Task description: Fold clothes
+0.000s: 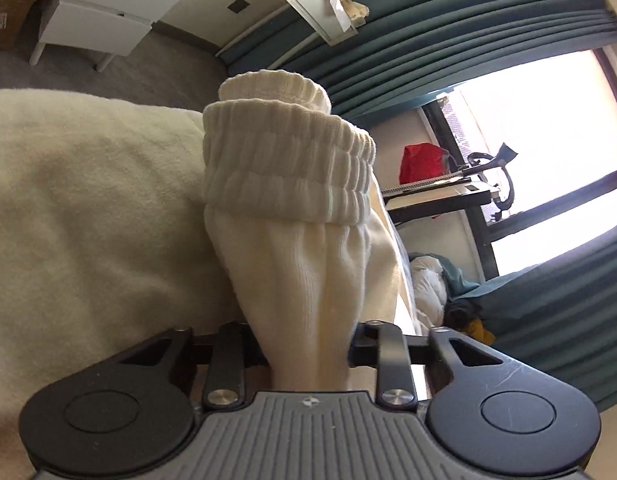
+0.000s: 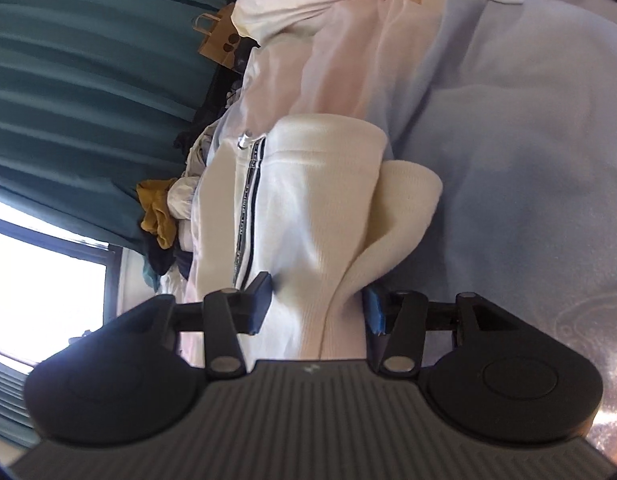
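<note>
A cream knit garment with a ribbed elastic band [image 1: 292,168] rises from between the jaws of my left gripper [image 1: 308,344], which is shut on its bunched fabric; the cloth hides the fingertips. In the right wrist view the same kind of cream garment [image 2: 308,184], with a dark striped tape [image 2: 250,200] and a metal zip pull [image 2: 244,138], fills the gap of my right gripper [image 2: 318,304]. Its blue pads [image 2: 264,292] press on the fabric from both sides. A folded cream flap [image 2: 408,200] hangs off to the right.
A fuzzy cream blanket [image 1: 88,200] spreads to the left. Pale blue bedding [image 2: 528,160] and a pink sheet [image 2: 348,40] lie beyond. A pile of clothes [image 2: 160,216] sits by teal curtains [image 1: 468,40]. A white drawer unit [image 1: 108,8] and a desk with a red bag [image 1: 422,162] stand farther off.
</note>
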